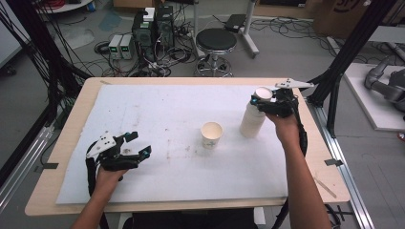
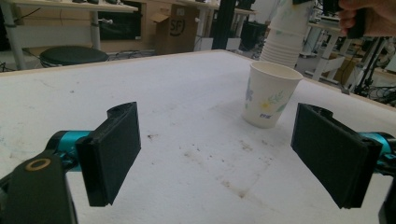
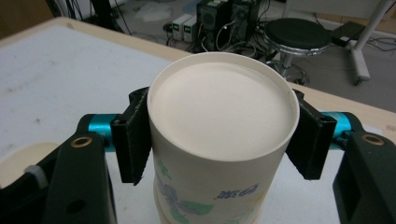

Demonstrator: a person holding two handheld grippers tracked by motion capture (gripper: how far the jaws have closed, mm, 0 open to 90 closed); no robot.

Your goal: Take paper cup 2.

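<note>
Overhead, a stained white mat (image 1: 157,114) covers the wooden table (image 1: 76,114); the right gripper (image 1: 265,101) clamps the cup stack (image 1: 252,119), the left gripper (image 1: 138,143) gapes empty, and a stool (image 1: 216,43) stands beyond.

You've got one loose paper cup (image 1: 211,135) upright on the one table (image 1: 143,114); one stack of upturned cups (image 1: 253,117), count unclear, maybe ten or so. Two grippers: left gripper (image 1: 138,144), right gripper (image 1: 265,99). One stool (image 1: 216,40) behind.

Grey concrete floor (image 1: 296,52) with tangled cables, round black padded stool (image 1: 216,40) at twelve o'clock, black computer towers (image 1: 154,28) at eleven, brown cardboard boxes (image 1: 340,14) at one.
</note>
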